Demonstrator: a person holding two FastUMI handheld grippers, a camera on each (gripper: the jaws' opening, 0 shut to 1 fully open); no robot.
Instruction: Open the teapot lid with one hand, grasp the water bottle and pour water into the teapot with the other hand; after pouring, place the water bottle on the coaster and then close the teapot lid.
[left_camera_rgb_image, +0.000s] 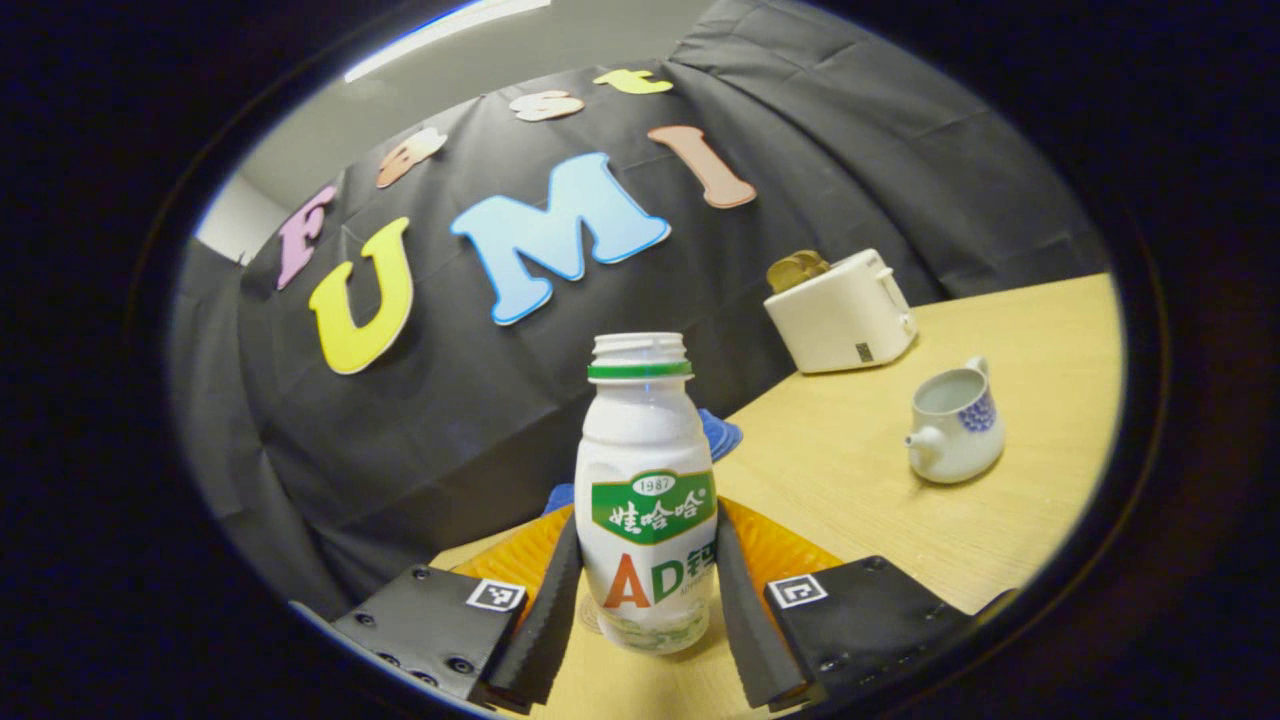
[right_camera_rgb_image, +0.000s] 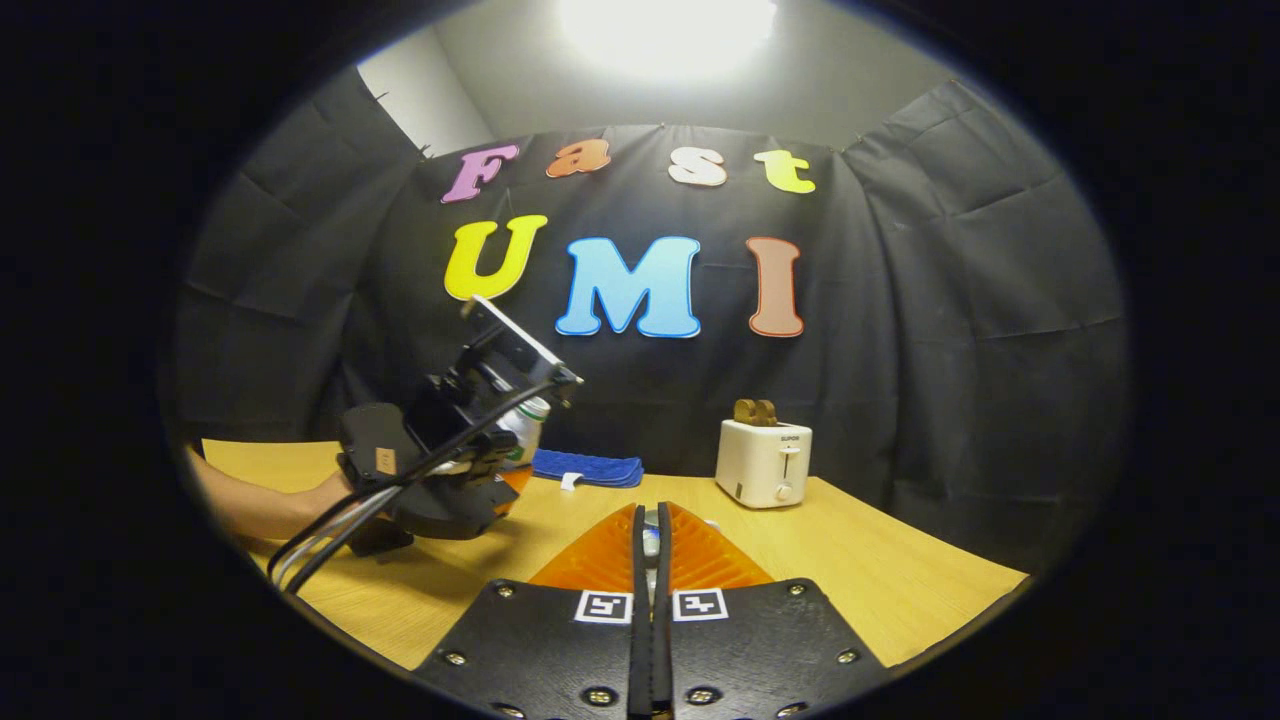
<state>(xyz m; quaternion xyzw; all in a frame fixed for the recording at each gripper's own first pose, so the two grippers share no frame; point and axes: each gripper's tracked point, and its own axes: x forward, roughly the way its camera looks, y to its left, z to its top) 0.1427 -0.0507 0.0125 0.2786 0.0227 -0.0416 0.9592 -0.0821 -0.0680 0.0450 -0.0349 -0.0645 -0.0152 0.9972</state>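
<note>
With the teapot standing lidless on the wooden table in the left gripper view, the first step looks done: its mouth is open and its interior shows pale. Nearer the camera, the left gripper has its two fingers pressed against either side of the water bottle, which stands upright with its cap off and its base at or just above the tabletop; whether it has been lifted at all is hard to tell. By my reading the task sits between grasping and pouring, though I cannot judge from here whether water has already gone into the pot, since its contents are too small to read. A toaster stands at the back near the wall, and a blue cloth peeks out behind the bottle. No coaster is identifiable. In the right gripper view, the right gripper has its fingers drawn almost together, with a small pale object pinched in the slit between them; I take it for the lid's knob, but it is mostly hidden and I cannot be sure. Farther left, a forearm reaches in holding the other gripper, which hides most of the bottle. Placing the bottle and closing the lid remain.
</note>
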